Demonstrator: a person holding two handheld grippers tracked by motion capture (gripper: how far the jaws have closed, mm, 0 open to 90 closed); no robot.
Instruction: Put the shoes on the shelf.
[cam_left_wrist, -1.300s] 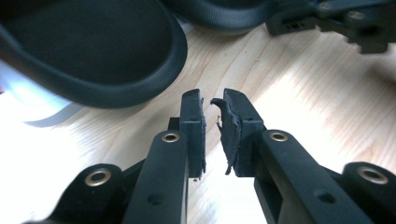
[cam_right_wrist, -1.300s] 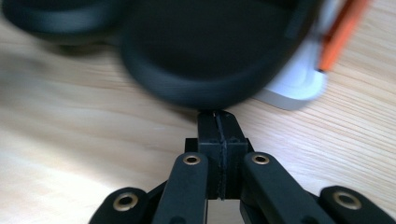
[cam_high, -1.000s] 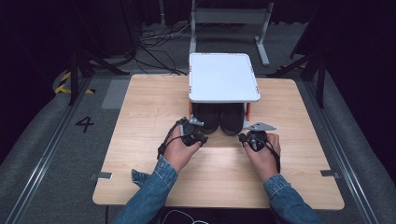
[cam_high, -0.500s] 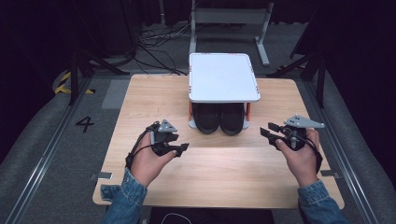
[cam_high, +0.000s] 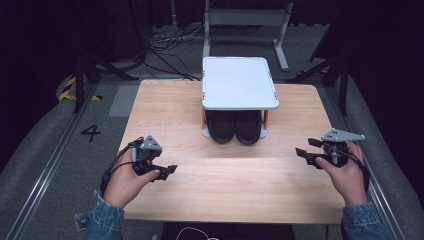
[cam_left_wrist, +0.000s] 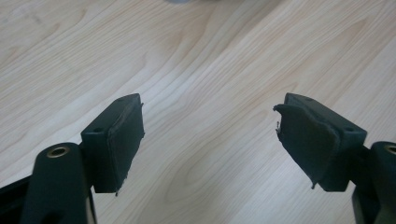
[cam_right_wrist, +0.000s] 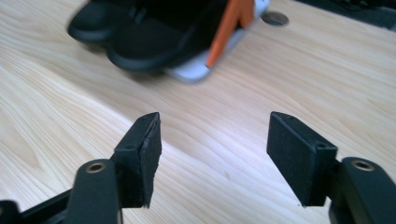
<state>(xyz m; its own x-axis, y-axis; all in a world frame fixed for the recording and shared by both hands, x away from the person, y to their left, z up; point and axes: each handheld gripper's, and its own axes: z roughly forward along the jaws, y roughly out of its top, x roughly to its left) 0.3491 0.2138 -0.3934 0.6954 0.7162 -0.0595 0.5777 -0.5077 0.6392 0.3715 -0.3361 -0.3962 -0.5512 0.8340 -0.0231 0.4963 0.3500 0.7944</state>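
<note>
Two black shoes (cam_high: 235, 126) sit side by side under the white rack (cam_high: 239, 82), both grippers, left (cam_high: 167, 171) and right (cam_high: 303, 148), just spreading, pinching nothing.

Bright tabletop, dark surroundings, blurred shoes (cam_right_wrist: 140, 32)

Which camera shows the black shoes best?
The high view: both shoes sit side by side under the white rack, toes toward the person. The right gripper view shows them closer but blurred and cut off. The left gripper view looks at bare table.
</note>
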